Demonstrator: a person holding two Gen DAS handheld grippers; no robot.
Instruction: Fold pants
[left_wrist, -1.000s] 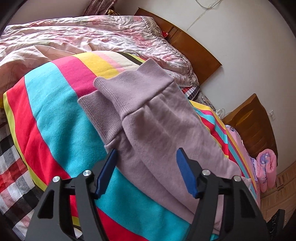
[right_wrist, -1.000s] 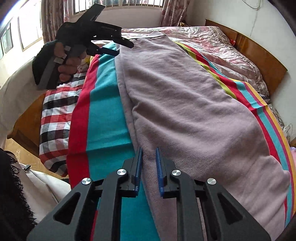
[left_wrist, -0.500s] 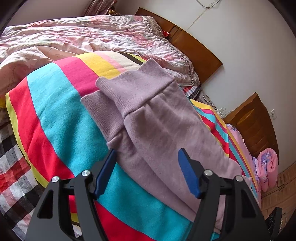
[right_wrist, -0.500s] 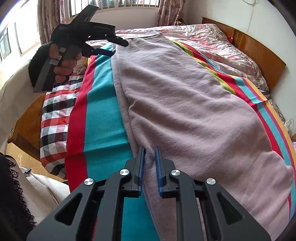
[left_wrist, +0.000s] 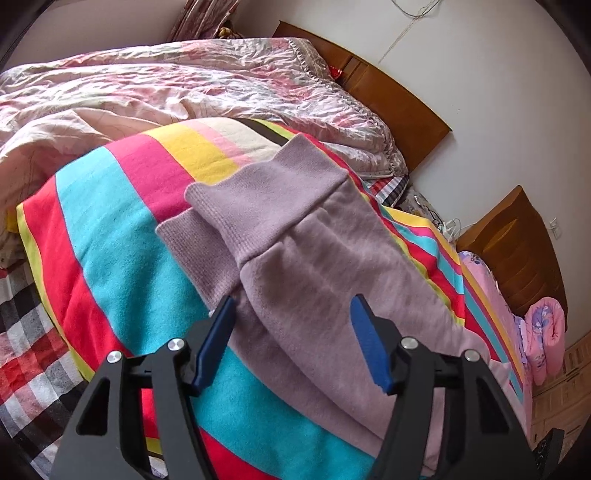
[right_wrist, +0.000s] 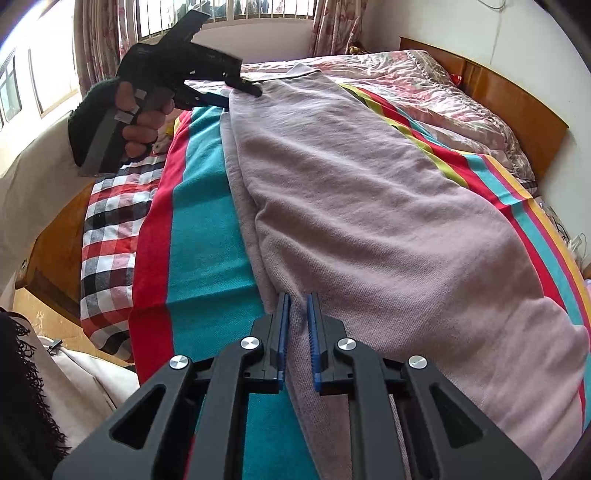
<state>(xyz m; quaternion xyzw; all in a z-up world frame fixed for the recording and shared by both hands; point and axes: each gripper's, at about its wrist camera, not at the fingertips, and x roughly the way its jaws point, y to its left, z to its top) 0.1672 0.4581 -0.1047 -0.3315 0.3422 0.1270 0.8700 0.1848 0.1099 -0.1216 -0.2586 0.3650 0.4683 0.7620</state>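
Two handheld grippers work over a pair of mauve pants (right_wrist: 369, 206) laid lengthwise on a striped blanket (right_wrist: 207, 236) that covers a bed; the pants lie folded leg over leg, their ribbed cuffs (left_wrist: 258, 206) stacked slightly askew at the far end in the left wrist view. Right gripper (right_wrist: 297, 332): its blue pads are clamped on the near edge of the pants, a ridge of fabric pinched between them. Left gripper (left_wrist: 291, 339): its jaws stand apart and have just been narrowing, with the leg fabric below and between the pads but not pressed by them; in the right wrist view it reaches the cuff end, gripped by a hand (right_wrist: 140, 122) in a dark sleeve. Beside the blanket lies a red, black and white checked sheet (right_wrist: 110, 236); a pink floral quilt (left_wrist: 184, 88) is bunched toward the wooden headboard (right_wrist: 517, 107).
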